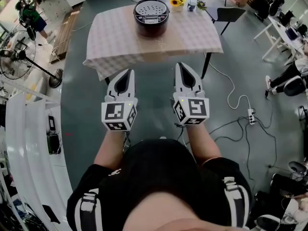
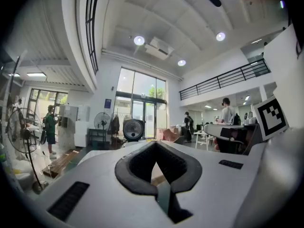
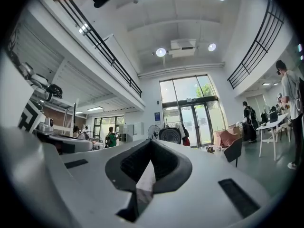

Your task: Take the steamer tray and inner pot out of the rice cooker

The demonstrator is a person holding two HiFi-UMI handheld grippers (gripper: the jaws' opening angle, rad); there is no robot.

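In the head view a dark rice cooker (image 1: 150,17) stands on a table (image 1: 120,40) covered with a checked cloth, its lid raised. A white perforated steamer tray (image 1: 151,8) shows in its mouth; the inner pot is hidden under it. My left gripper (image 1: 126,73) and right gripper (image 1: 183,66) are held side by side in front of the table's near edge, well short of the cooker, both shut and empty. The left gripper (image 2: 153,151) and the right gripper (image 3: 151,149) each look level across the room with jaws together.
Yellow flowers (image 1: 176,0) and a cup (image 1: 191,6) stand behind the cooker. A black chair (image 1: 228,14) is at the table's right. A power strip (image 1: 250,115) and cables lie on the floor to the right. A standing fan (image 1: 12,61) is at the left.
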